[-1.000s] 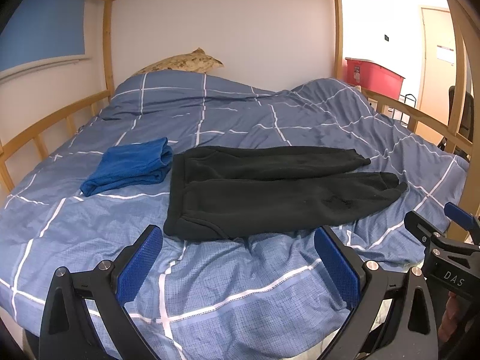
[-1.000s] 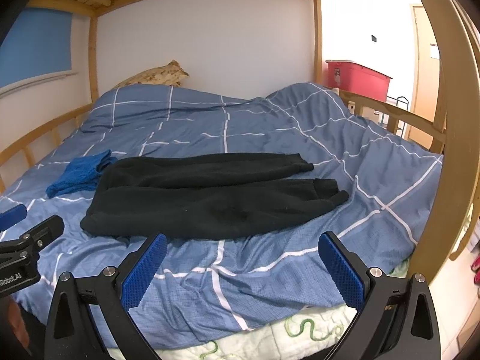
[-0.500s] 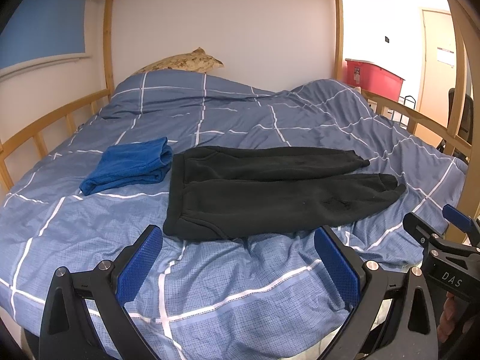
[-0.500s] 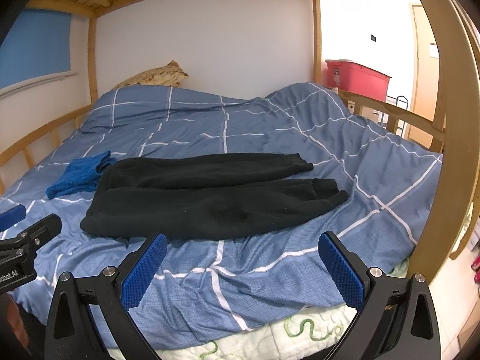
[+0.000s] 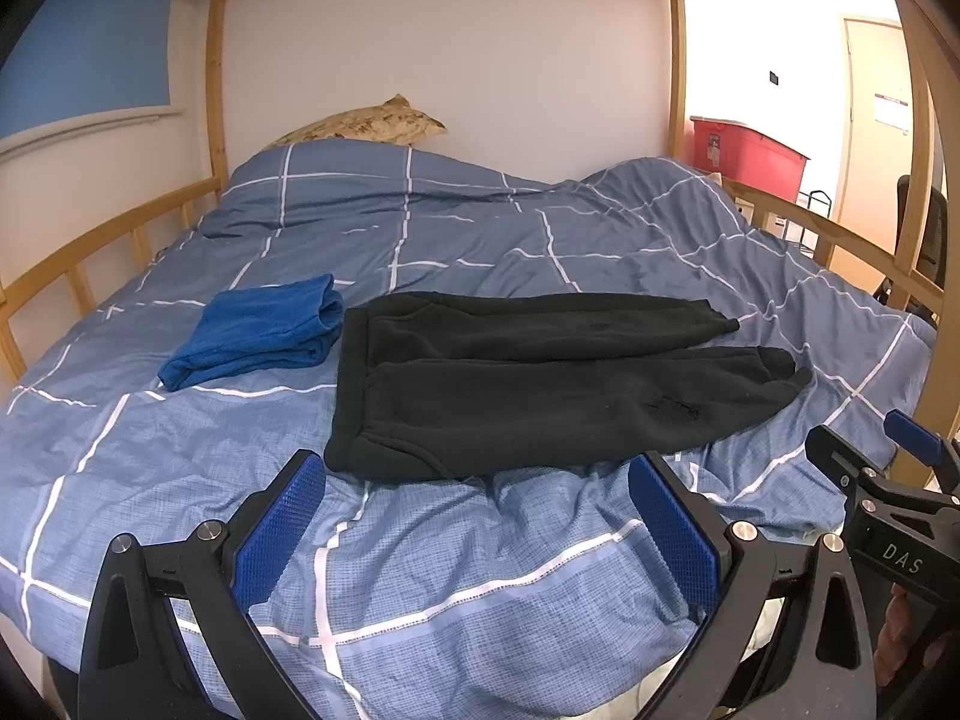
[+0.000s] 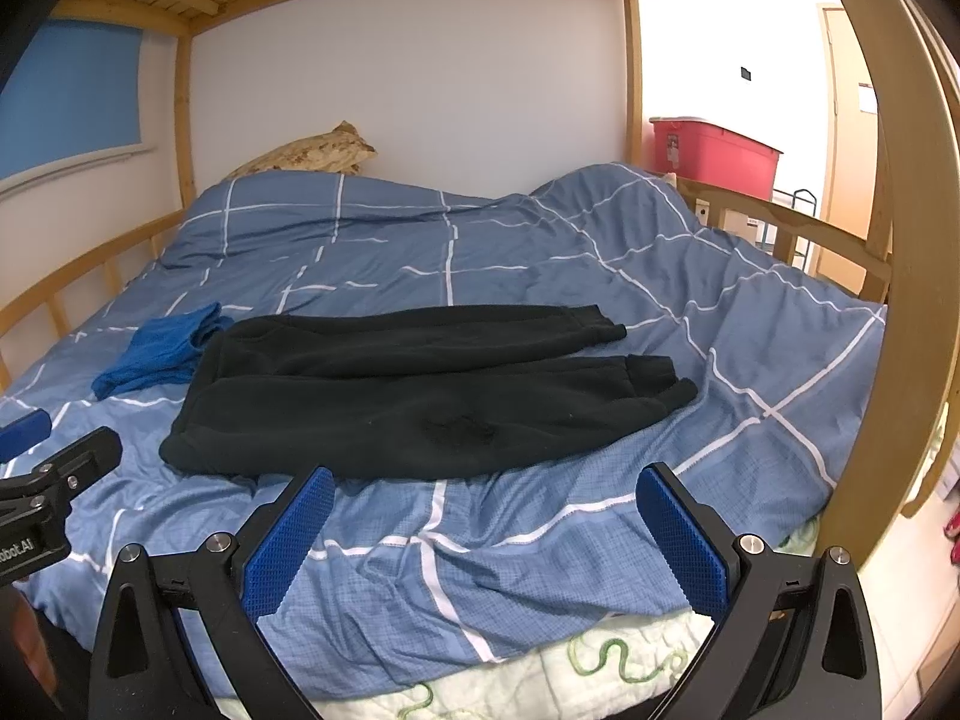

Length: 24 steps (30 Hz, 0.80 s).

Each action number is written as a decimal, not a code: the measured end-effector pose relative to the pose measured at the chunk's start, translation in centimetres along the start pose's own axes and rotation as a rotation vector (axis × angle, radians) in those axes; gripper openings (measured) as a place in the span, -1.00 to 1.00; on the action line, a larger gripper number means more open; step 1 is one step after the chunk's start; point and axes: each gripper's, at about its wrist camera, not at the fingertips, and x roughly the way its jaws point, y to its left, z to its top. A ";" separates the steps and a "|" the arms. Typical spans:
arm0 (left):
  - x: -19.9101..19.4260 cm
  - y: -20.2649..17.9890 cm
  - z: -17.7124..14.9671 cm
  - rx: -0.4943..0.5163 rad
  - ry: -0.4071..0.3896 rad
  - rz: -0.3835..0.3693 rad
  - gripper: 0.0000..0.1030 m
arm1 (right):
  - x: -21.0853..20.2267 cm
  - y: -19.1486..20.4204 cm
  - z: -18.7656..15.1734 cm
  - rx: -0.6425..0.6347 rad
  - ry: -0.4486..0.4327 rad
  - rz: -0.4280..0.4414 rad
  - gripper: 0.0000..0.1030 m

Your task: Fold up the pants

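Observation:
Black fleece pants [image 5: 540,378] [image 6: 420,396] lie flat on the blue checked duvet [image 5: 420,228], waistband to the left, both legs stretched to the right, cuffs slightly apart. My left gripper [image 5: 480,516] hovers just short of the near waistband corner, wide open and holding nothing. In the right wrist view my right gripper [image 6: 486,531] is also open and empty, in front of the near leg's middle. Each gripper shows at the edge of the other's view.
A folded blue garment [image 5: 264,336] rests left of the waistband. A patterned pillow [image 5: 366,126] lies at the headboard. Wooden bunk rails run along the left [image 5: 90,252] and right [image 6: 798,228]; a thick post [image 6: 900,240] stands at the right. A red bin [image 6: 714,156] sits beyond.
Both grippers have shifted only very slightly; the pants and blue garment lie as before.

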 end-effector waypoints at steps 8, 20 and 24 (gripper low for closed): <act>0.0 0.0 0.0 -0.001 -0.001 -0.003 0.99 | 0.0 -0.1 0.0 0.000 0.001 0.001 0.98; 0.3 -0.1 -0.2 -0.001 0.011 -0.007 0.99 | 0.2 -0.3 0.0 0.006 0.005 0.001 0.98; 0.4 -0.2 -0.1 0.000 0.012 -0.008 0.99 | 0.3 -0.5 -0.1 0.008 0.007 0.002 0.98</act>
